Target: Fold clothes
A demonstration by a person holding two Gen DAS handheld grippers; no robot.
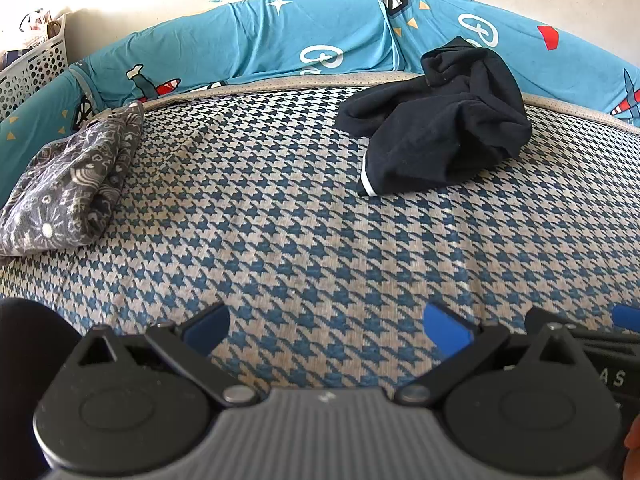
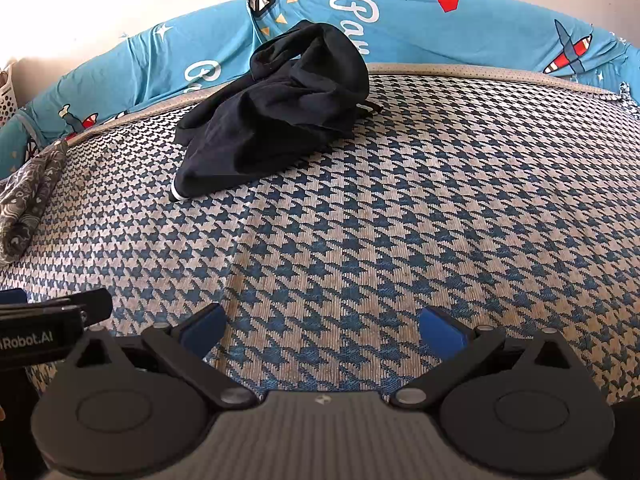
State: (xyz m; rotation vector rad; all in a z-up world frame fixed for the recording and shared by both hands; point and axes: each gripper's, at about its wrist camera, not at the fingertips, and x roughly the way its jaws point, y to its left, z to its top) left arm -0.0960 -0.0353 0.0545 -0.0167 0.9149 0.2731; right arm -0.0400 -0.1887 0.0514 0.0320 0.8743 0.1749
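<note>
A crumpled black garment (image 1: 436, 120) with a white-trimmed cuff lies in a heap on the houndstooth bed cover (image 1: 280, 220), at the far right in the left wrist view and far left of centre in the right wrist view (image 2: 276, 112). A folded grey patterned garment (image 1: 68, 184) lies at the far left; its edge shows in the right wrist view (image 2: 28, 200). My left gripper (image 1: 326, 330) is open and empty, well short of the black garment. My right gripper (image 2: 322, 330) is open and empty, also well short of it.
A turquoise printed sheet (image 1: 248, 44) covers the raised bolster along the far edge of the bed (image 2: 460, 28). A white perforated basket (image 1: 32, 68) stands beyond the bed's left corner. The right gripper's body shows at the left view's right edge (image 1: 600, 344).
</note>
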